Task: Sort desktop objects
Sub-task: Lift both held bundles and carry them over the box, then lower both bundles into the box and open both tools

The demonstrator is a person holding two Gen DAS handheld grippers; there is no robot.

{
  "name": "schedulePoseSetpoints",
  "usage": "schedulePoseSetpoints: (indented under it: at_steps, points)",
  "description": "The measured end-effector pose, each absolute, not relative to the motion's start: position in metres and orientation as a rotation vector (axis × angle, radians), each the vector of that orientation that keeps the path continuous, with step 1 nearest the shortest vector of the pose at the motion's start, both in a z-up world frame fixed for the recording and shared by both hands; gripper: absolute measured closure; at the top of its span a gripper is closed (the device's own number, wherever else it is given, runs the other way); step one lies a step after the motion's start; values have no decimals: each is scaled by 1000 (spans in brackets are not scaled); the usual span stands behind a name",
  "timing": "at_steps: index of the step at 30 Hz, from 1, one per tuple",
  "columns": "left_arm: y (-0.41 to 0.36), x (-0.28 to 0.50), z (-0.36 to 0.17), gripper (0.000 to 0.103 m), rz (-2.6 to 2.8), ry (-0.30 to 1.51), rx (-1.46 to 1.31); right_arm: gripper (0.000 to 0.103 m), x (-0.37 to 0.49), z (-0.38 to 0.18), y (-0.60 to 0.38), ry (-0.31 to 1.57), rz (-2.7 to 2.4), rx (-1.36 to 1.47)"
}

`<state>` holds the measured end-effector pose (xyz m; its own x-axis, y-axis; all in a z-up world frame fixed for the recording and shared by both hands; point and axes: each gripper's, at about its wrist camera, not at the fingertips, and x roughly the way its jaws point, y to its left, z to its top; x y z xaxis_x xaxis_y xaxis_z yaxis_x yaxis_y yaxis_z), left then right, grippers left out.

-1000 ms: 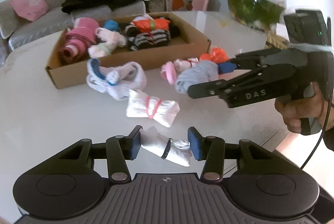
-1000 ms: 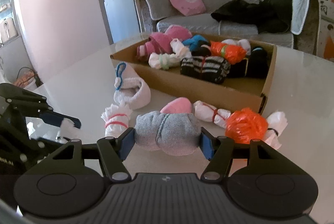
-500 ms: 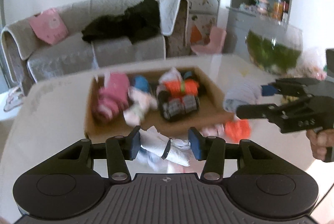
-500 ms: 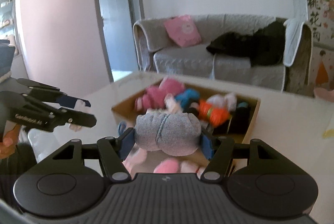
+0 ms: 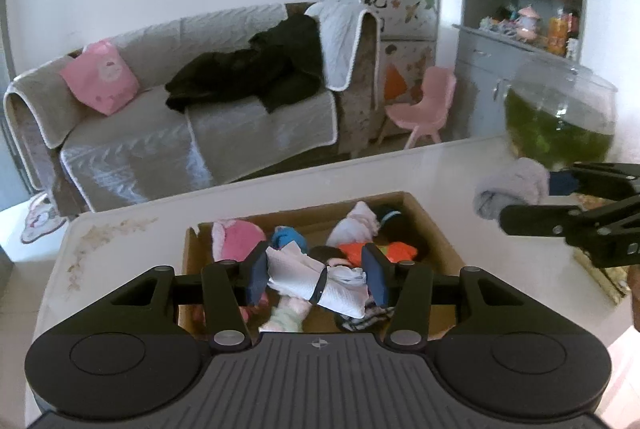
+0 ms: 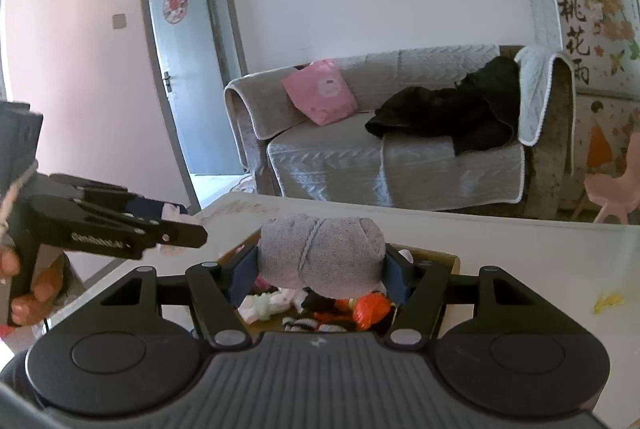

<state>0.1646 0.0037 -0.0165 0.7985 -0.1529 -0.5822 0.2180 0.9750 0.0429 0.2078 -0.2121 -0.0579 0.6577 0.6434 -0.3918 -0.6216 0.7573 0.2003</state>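
Fingers of left gripper clamp crinkled white bundle; right gripper clamps soft grey knit roll.

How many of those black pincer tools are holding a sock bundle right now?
2. The left tool grips a white rolled sock bundle with a black band; the right tool grips a grey rolled sock bundle. Both are above the brown cardboard box.
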Motion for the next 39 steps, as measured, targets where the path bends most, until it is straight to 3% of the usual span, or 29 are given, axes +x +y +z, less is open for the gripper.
schedulePoseSetpoints:
  at_steps: [18,39]
  points:
    - [10,230,-72,46,-173,761,122,42,263,-86,-200,612,645,30]
    - [9,244,-115,45,-205,796,156,41,298,-98,-166,687,663,-19]
